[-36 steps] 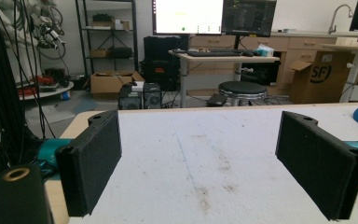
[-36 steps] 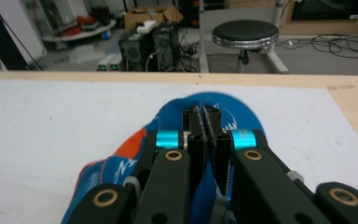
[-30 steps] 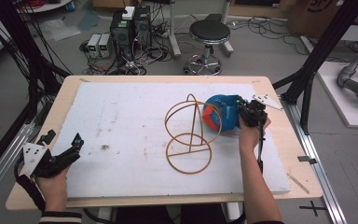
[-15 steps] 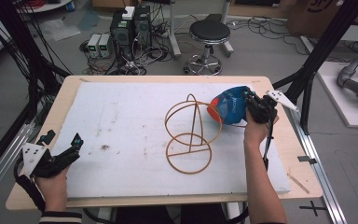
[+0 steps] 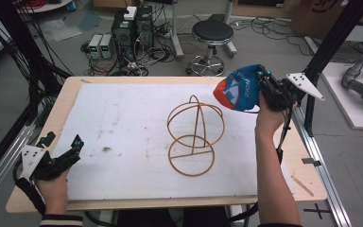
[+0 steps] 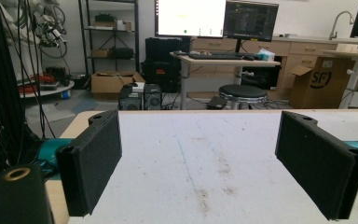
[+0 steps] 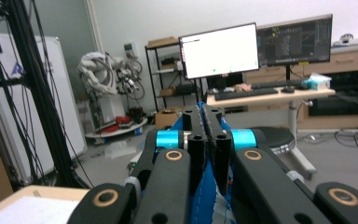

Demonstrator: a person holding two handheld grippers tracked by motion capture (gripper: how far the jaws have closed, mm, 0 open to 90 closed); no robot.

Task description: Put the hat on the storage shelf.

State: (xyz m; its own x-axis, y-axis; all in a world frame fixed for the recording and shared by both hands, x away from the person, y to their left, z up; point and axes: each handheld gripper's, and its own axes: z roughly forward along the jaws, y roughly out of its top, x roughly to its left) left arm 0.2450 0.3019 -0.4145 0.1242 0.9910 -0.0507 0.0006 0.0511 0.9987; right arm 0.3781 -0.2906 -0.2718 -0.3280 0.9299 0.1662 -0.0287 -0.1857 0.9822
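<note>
- My right gripper is up off the table, over its far right corner, clenched on the blue cap.
- In the right gripper view the two jaws stand pressed together with blue cloth pinched in the seam between them (stitching visible along the edge below the jaws).
- The cap hangs to the left of the gripper in the high view; it shows a red-orange patch on its lower left and pale lettering on the blue, too small to read.
- The cap is above and just right of the wire stand, not touching it as far as I can tell.
- The stand sits upright on the white mat, right of centre: a flat ring at the bottom, a rod rising from it, and a rounded cage of hoops on top, all tan-orange wire.
- My left gripper rests low at the near left corner of the table, jaws pointing toward the middle, well apart from the stand.
- It is released: in the left gripper view the two black pads stand wide, with bare mat between them.
- The mat carries faint brown smudges (one clear spot near the left gripper in the high view).
- Beyond the far edge: a black stool and computer boxes on the floor.
</note>
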